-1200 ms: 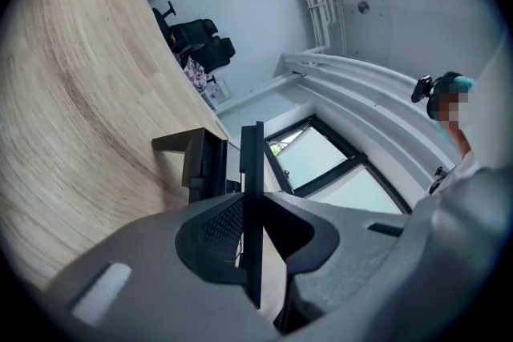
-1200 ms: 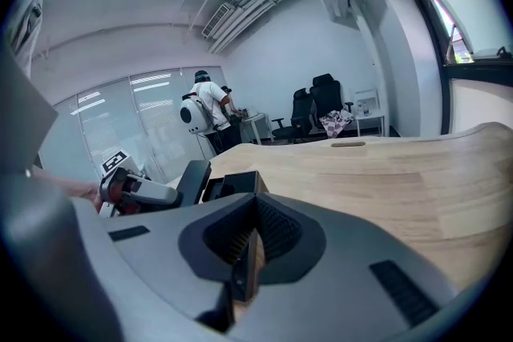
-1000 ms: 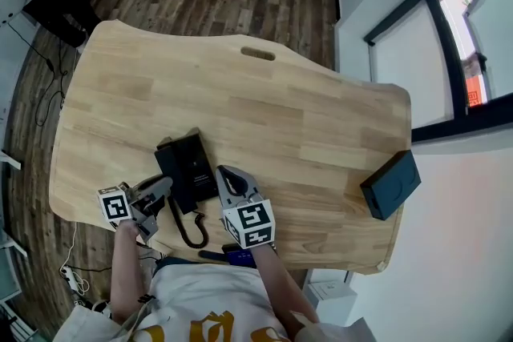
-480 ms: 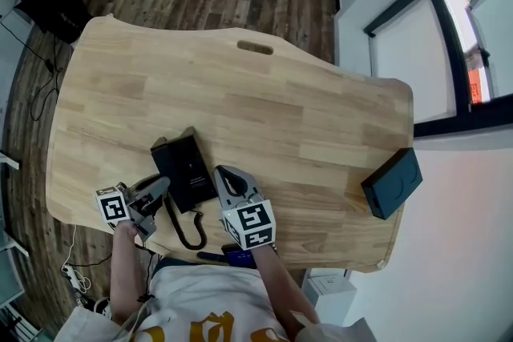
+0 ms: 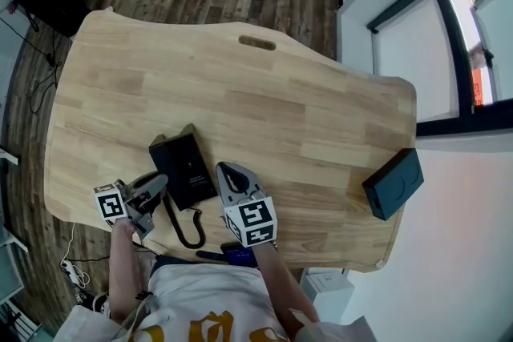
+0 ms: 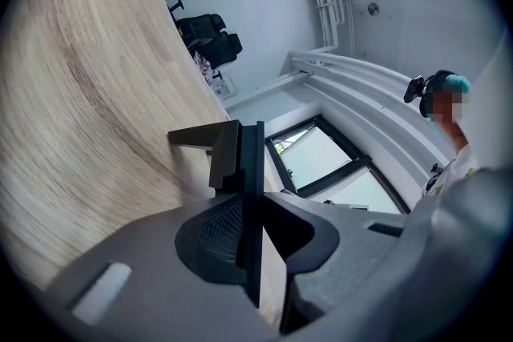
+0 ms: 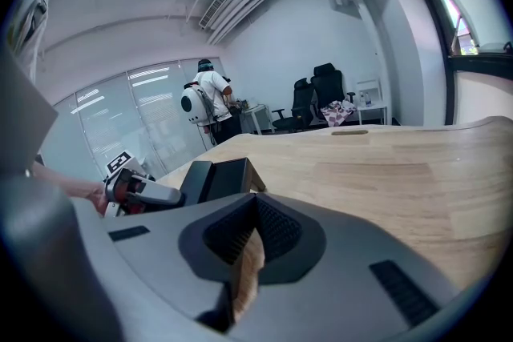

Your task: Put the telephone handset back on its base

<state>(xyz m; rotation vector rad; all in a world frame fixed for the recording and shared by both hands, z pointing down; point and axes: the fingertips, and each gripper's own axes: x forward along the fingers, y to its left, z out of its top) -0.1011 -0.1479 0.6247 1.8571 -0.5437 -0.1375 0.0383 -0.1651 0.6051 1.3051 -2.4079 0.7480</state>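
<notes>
The black telephone (image 5: 185, 167) lies on the wooden table (image 5: 264, 108) near its front edge, and its coiled cord (image 5: 189, 227) loops toward me. The dark shape does not let me tell the handset from the base. My left gripper (image 5: 159, 183) sits just left of the phone, shut and empty, its tips close to the phone's near left corner. My right gripper (image 5: 225, 171) rests just right of the phone, also shut with nothing held. The left gripper view shows the phone (image 6: 210, 142) beyond the closed jaws. The right gripper view shows the phone (image 7: 218, 177) and the left gripper (image 7: 143, 190).
A dark rectangular box (image 5: 391, 183) stands at the table's right edge. A slot-shaped cutout (image 5: 256, 42) is in the table's far side. Office chairs (image 7: 317, 94) and a person (image 7: 210, 98) are far behind the table. A small dark object (image 5: 238, 254) lies at the near edge.
Both grippers and the phone hold their places. Only the head view has shifted a little.
</notes>
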